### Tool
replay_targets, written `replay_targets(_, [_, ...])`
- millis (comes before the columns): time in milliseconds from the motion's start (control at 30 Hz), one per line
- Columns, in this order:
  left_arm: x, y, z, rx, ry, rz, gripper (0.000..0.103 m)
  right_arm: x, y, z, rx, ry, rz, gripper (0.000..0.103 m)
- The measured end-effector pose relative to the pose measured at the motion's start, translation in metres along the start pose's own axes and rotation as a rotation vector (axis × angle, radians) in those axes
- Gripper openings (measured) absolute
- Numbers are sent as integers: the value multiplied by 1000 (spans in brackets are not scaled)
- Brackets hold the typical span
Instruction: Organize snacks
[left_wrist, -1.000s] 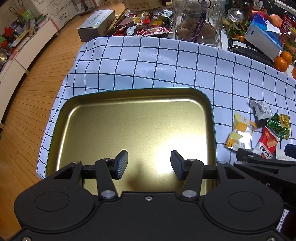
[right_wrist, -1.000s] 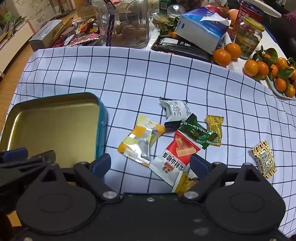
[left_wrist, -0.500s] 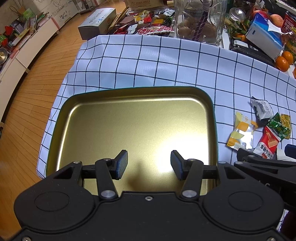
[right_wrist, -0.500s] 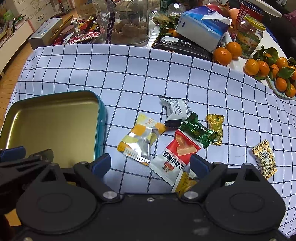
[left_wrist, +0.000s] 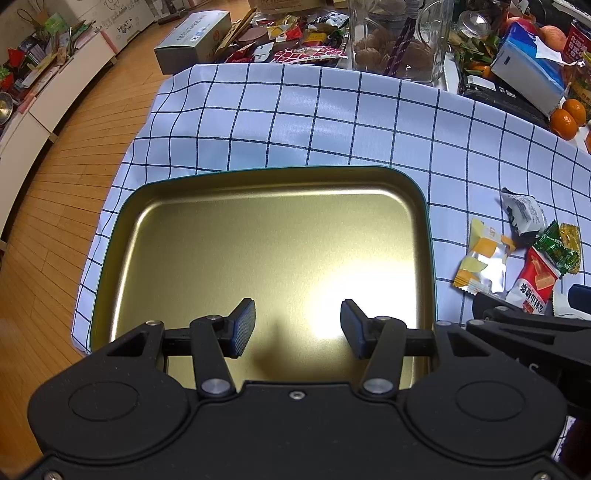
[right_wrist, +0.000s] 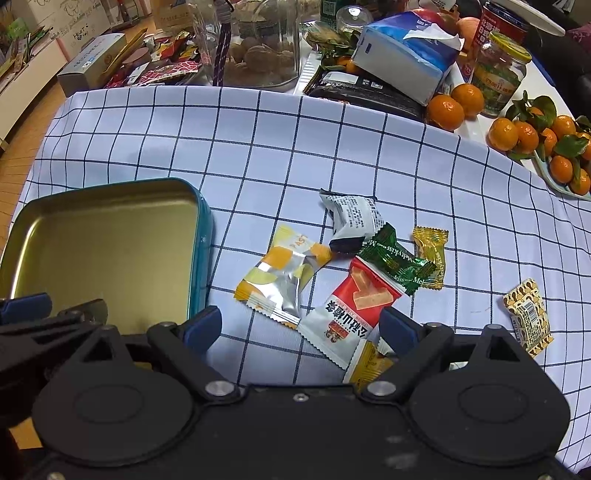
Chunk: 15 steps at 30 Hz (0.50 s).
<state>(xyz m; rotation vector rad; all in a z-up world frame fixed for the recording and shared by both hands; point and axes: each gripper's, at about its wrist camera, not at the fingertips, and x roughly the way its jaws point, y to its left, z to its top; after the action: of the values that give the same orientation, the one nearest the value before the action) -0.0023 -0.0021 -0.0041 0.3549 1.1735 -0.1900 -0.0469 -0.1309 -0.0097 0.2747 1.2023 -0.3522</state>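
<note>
Hovering over the tin (left_wrist: 273, 254), the left gripper (left_wrist: 297, 328) has fingers spread; the right gripper (right_wrist: 300, 325), fingers spread, straddles the red packet (right_wrist: 351, 310) on the table (right_wrist: 258, 155).

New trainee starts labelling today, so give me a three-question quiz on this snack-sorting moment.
1. True or false: the gold tin tray already holds a snack.
2. Which packet partly overlaps the red packet? A) the green packet B) the brown patterned packet C) the white packet
3. Fill in: the right claw is ____ and holds nothing.

Key: 1 false. 2 A. 3 open.
</note>
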Motion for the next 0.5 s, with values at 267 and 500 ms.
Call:
replay_targets(267, [1, -1, -1, 1, 4, 1, 58, 0, 1, 0, 0, 1, -1, 97])
replay_targets(500, [1, -1, 0, -1, 14, -5, 58, 1, 1, -1, -3, 5, -2, 97])
